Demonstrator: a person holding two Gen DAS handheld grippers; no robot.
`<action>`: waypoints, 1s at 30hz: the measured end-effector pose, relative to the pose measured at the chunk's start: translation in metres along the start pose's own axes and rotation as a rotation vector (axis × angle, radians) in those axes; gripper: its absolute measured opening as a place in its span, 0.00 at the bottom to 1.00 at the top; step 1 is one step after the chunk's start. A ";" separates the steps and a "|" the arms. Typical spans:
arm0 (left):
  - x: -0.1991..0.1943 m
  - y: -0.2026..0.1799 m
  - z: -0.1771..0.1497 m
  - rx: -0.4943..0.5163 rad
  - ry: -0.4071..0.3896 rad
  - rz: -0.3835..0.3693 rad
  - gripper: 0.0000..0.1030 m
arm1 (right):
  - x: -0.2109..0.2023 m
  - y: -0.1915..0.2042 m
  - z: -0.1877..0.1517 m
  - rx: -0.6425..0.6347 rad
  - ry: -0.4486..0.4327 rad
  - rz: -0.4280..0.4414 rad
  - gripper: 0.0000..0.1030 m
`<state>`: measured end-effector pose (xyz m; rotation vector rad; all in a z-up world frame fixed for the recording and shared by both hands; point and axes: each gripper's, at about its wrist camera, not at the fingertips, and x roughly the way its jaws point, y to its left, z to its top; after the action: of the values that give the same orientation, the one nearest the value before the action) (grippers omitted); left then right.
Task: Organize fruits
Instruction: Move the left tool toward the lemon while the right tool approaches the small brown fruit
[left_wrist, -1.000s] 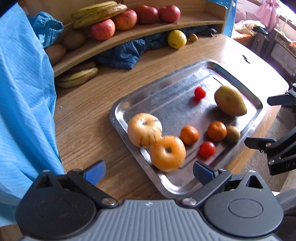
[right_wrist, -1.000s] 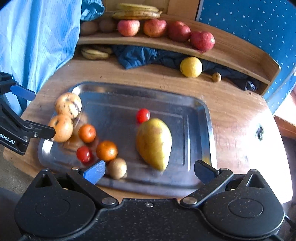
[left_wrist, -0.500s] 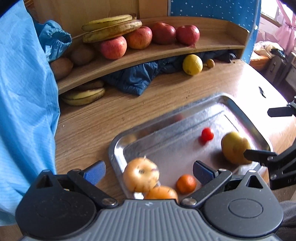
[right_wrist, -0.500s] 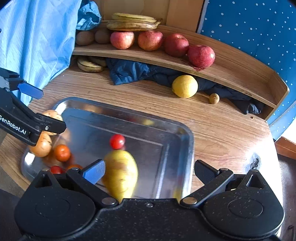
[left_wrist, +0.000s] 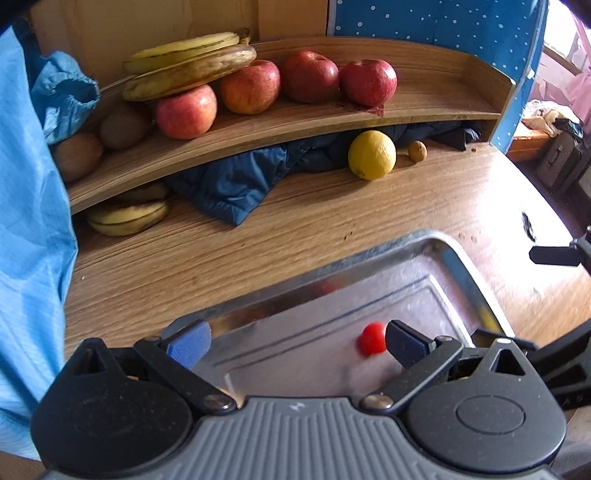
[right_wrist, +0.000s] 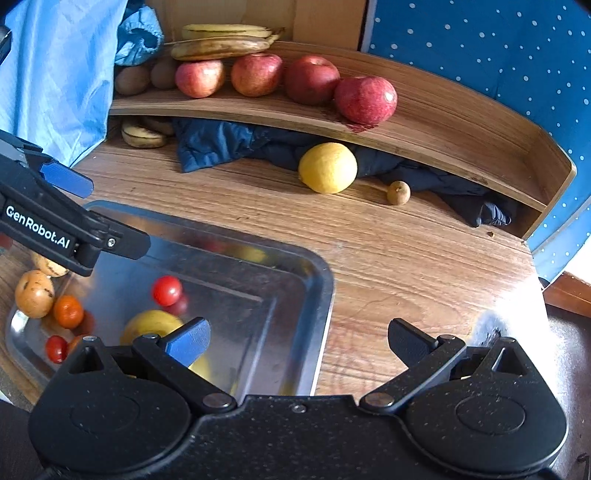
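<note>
Left claw (left_wrist: 295, 343): released, its blue-padded fingers spread wide and holding nothing, low over the tray; in the right view its arm crosses the tray's left corner
Right claw (right_wrist: 297, 341): released too, empty, above the tray's right rim and the bare wooden counter (right_wrist: 406, 266)
Shiny rectangular metal tray (right_wrist: 321, 288): lies on the counter; its near part is cut off by both claw bodies
Small red cherry tomato (left_wrist: 372, 338): on the tray floor, just beside the left claw's right finger, blurred in the left view
Yellow-green pear-like fruit (right_wrist: 153, 325): on the tray, mostly hidden behind the right claw's left finger
Left corner of tray: two tan round fruits (right_wrist: 34, 293), a small orange fruit (right_wrist: 68, 312) and a second cherry tomato (right_wrist: 56, 349), partly covered by the left claw's arm
Yellow lemon (right_wrist: 328, 168): on the counter against the dark blue cloth (right_wrist: 221, 144), with a small brown round fruit (right_wrist: 399, 192) near it, well apart from the tray
Curved wooden shelf (right_wrist: 443, 122): four red apples (right_wrist: 365, 99) in a row, bananas (right_wrist: 221, 46) resting on top, brown kiwis (right_wrist: 131, 79) at the left end, half in shadow
Under the shelf: more bananas (left_wrist: 127, 218), partly hidden
</note>
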<state>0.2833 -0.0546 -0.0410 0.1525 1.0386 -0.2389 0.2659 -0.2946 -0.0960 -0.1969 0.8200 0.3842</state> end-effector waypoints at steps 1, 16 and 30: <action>0.003 -0.002 0.002 -0.005 0.000 0.000 0.99 | 0.002 -0.004 0.001 0.002 -0.004 0.000 0.99; 0.049 -0.037 0.044 -0.090 -0.005 0.005 0.99 | 0.033 -0.060 0.011 -0.044 -0.013 -0.007 0.99; 0.084 -0.065 0.092 -0.197 -0.039 0.016 0.99 | 0.076 -0.089 0.030 -0.056 -0.073 0.007 0.99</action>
<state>0.3828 -0.1492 -0.0686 -0.0222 1.0159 -0.1238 0.3693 -0.3471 -0.1298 -0.2314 0.7389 0.4190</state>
